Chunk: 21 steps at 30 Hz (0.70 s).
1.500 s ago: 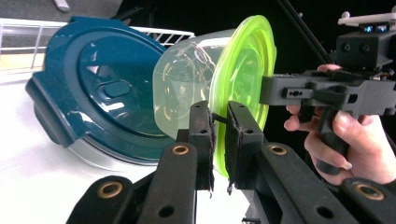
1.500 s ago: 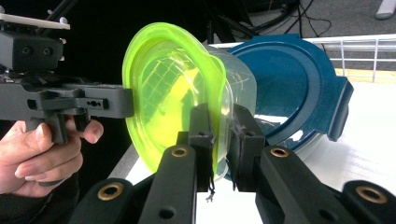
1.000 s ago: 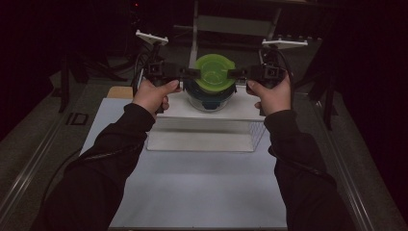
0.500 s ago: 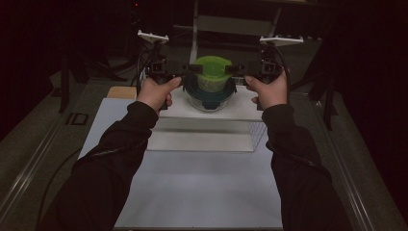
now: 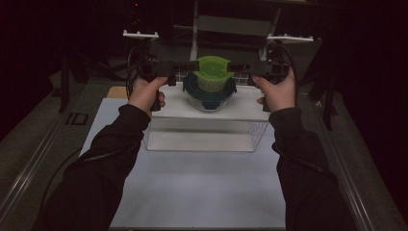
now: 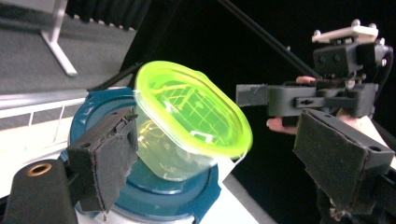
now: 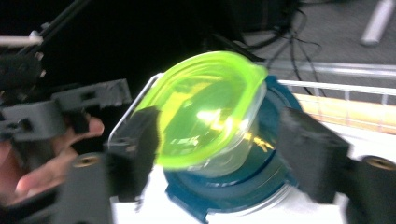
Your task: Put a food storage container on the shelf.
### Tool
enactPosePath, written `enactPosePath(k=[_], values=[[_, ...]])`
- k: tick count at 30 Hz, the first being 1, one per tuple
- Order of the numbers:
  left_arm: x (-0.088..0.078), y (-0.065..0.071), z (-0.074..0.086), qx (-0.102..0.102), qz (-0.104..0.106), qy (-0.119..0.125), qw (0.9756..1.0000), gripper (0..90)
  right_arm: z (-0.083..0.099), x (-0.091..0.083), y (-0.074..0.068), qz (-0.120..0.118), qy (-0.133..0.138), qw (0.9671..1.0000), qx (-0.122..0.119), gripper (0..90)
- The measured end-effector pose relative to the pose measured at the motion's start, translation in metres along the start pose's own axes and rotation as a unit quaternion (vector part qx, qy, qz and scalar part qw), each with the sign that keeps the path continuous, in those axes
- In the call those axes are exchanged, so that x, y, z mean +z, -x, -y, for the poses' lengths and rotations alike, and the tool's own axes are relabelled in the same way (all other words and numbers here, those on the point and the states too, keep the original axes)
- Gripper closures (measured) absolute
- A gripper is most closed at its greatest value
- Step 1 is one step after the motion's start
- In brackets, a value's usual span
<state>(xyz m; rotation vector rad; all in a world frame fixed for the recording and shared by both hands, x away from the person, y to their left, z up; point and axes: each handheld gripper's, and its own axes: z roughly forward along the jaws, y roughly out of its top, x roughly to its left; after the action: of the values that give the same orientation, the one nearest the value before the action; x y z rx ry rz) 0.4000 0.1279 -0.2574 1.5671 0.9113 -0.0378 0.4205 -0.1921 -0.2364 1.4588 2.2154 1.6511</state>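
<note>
On top of a clear shelf (image 5: 207,108) at the far side of the table, at about 12 o'clock from the person, a small clear container with a green lid (image 5: 212,73) is sitting on a bigger clear container with a dark blue lid (image 5: 210,92). The two containers are stacked, and the small one is touching the blue lid under it.

From 9 o'clock of this stack the left gripper (image 5: 185,67) is reaching in, and from 3 o'clock the right gripper (image 5: 240,77) is reaching in, each one held in a hand of the person. Both grippers are pointing toward the green-lidded container, at about the same height.

In the left gripper view, the jaws of the left gripper (image 6: 233,154) are standing spread, with the green-lidded container (image 6: 191,128) between them; one pad is just beside its wall and the other is well apart from it. These jaws have just been opening. In the right gripper view, the right gripper (image 7: 224,154) is also standing spread around the same container (image 7: 210,114), and its jaws have just been opening too; neither pad is pressing on it, though the picture is a little blurred. The blue lid (image 7: 261,186) is lying under the jaws.
</note>
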Motion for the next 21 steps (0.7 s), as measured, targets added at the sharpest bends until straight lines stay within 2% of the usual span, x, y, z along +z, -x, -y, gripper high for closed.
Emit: enactPosePath(k=[1, 2, 3, 5, 7, 8, 10, 12, 13, 14, 16, 19, 21], values=[[-0.001, 0.003, 0.003, 0.008, -0.001, -0.002, 1.0, 6.8, 0.004, -0.003, -0.001, 0.001, 0.004, 1.0, -0.007, 25.4], [-0.001, 0.003, 0.003, 0.008, -0.001, -0.002, 1.0, 2.0, 0.007, -0.006, -0.002, 0.002, 0.005, 0.9999, -0.016, 24.2], [-0.002, 0.006, 0.009, 0.027, 0.002, -0.008, 0.9996, 0.3, 0.011, -0.009, -0.002, 0.001, 0.01, 0.9997, -0.021, 23.9], [-0.005, 0.008, 0.016, 0.037, 0.003, 0.0, 0.9993, 0.3, 0.02, -0.014, -0.002, -0.006, 0.015, 0.9996, -0.022, 23.8], [-0.007, 0.01, 0.026, 0.046, 0.0, 0.005, 0.9989, 0.3, 0.027, -0.02, -0.002, -0.001, 0.022, 0.9993, -0.032, 23.8], [-0.007, 0.01, 0.026, 0.046, 0.0, 0.005, 0.9989, 0.3, 0.027, -0.02, -0.002, -0.001, 0.022, 0.9993, -0.032, 23.8], [-0.008, 0.011, 0.029, 0.047, 0.0, 0.008, 0.9988, 0.3, 0.039, -0.026, -0.001, -0.004, 0.02, 0.999, -0.041, 23.8], [-0.009, 0.012, 0.033, 0.053, -0.001, 0.006, 0.9986, 0.3, 0.039, -0.026, -0.001, -0.004, 0.02, 0.999, -0.041, 23.8], [-0.011, 0.015, 0.043, 0.065, -0.004, 0.004, 0.9979, 0.3, 0.051, -0.031, -0.002, -0.005, 0.017, 0.9985, -0.052, 23.6], [-0.012, 0.016, 0.047, 0.07, -0.007, 0.001, 0.9975, 0.3, 0.055, -0.033, -0.002, -0.004, 0.018, 0.9983, -0.054, 23.6], [-0.013, 0.016, 0.051, 0.072, -0.008, 0.004, 0.9973, 0.3, 0.063, -0.036, 0.0, -0.011, 0.019, 0.9982, -0.057, 23.6], [-0.018, 0.019, 0.068, 0.079, -0.001, 0.005, 0.9969, 0.3, 0.077, -0.04, 0.002, -0.015, 0.018, 0.9979, -0.061, 23.5], [-0.022, 0.021, 0.078, 0.091, 0.0, 0.004, 0.9959, 0.3, 0.088, -0.04, 0.004, -0.015, 0.015, 0.9975, -0.068, 23.4]])
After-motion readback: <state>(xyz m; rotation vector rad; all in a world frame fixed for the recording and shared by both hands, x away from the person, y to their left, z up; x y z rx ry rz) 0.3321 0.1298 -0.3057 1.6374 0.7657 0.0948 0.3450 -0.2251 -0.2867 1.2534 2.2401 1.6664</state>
